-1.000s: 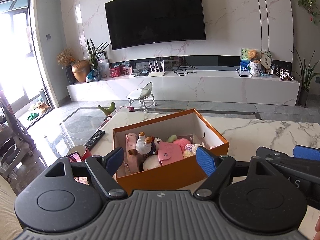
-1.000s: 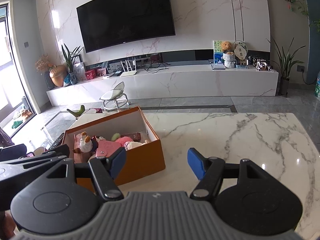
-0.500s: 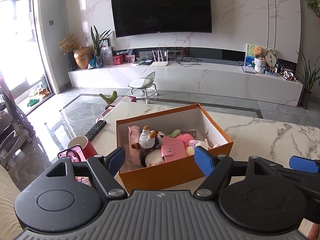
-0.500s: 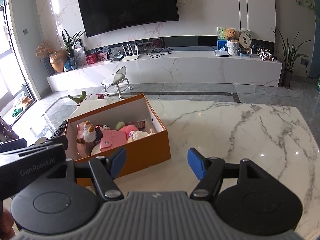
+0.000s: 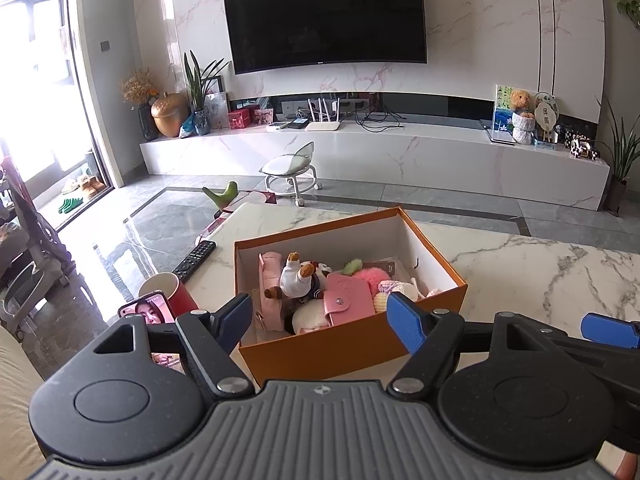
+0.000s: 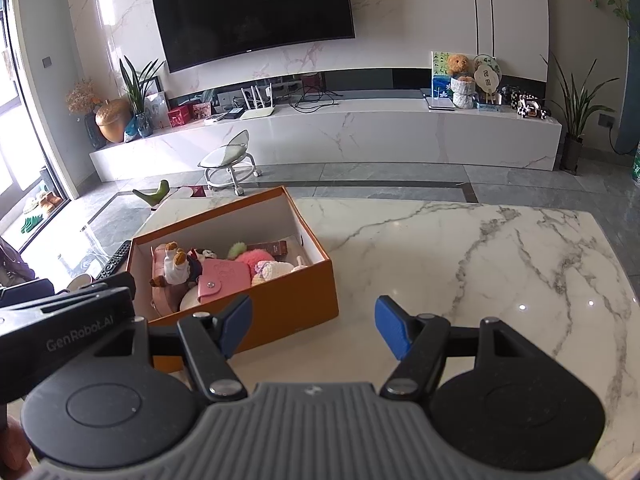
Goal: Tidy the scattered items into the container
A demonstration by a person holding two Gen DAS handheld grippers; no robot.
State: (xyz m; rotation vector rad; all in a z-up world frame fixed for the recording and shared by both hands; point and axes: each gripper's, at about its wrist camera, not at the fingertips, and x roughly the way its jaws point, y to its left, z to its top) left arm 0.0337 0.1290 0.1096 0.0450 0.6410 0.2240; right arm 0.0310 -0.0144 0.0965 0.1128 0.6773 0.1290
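- The orange box (image 5: pixel 352 344) sits centre frame in the left wrist view, straight beyond the left gripper (image 5: pixel 320 314); its long axis runs toward the upper right.
- Left jaws, spread and empty, have just been closing slightly.
- The right gripper (image 6: pixel 313 326), also spread and empty, has the box at centre left, so the left hand is nearer.
- The plush toys (image 5: pixel 298 276) and pink wallet (image 5: pixel 348 300) already lie inside.

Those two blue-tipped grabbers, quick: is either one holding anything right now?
Left gripper: open, jaws just closing a little, nothing between them.
Right gripper: open, holding nothing.
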